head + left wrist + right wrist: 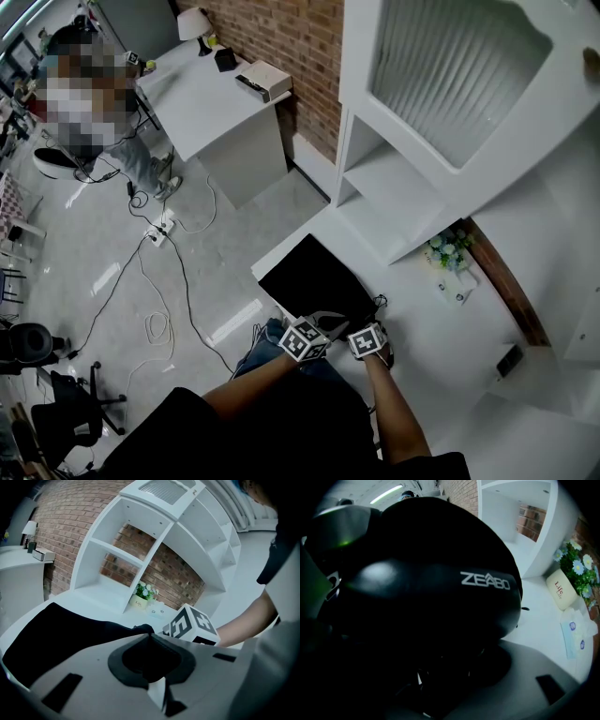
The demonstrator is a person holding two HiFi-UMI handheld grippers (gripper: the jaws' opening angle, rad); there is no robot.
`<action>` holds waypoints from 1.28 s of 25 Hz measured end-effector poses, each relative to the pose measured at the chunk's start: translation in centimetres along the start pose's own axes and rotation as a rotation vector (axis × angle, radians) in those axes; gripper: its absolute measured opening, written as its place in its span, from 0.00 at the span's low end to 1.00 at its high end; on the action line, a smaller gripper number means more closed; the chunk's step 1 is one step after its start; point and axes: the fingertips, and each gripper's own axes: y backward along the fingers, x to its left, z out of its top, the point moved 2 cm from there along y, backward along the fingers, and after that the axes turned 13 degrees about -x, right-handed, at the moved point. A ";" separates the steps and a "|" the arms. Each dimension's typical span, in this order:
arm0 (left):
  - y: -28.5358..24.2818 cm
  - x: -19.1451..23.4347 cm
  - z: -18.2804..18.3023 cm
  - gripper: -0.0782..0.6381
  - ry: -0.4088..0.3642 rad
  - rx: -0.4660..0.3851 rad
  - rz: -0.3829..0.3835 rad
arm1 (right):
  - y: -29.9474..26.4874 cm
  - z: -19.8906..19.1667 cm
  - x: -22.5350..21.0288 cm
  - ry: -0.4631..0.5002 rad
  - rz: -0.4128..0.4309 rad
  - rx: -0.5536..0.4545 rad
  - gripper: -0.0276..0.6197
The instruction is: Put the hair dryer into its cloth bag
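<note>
A white shelving unit (375,178) stands against a red brick wall (281,37). Left of it is a white desk (206,103) bearing a lamp (194,23), with a power strip (159,228) on the glossy pale floor (84,262).

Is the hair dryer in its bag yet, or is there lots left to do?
Not yet. Done: the cloth bag lies on the white table. In hand: the left gripper pinches the bag's edge, and the right gripper grips the black hair dryer close by. Left: slide the dryer inside; no cloth covers it now.
</note>
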 end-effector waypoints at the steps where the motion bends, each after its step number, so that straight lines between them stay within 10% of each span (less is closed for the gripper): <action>1: 0.0 0.0 0.0 0.15 0.002 0.000 0.001 | 0.0 -0.1 0.0 0.002 0.006 0.003 0.47; 32: -0.4 -1.1 -0.5 0.15 -0.056 0.032 0.017 | 0.7 -0.1 -0.4 -0.023 -0.009 -0.059 0.55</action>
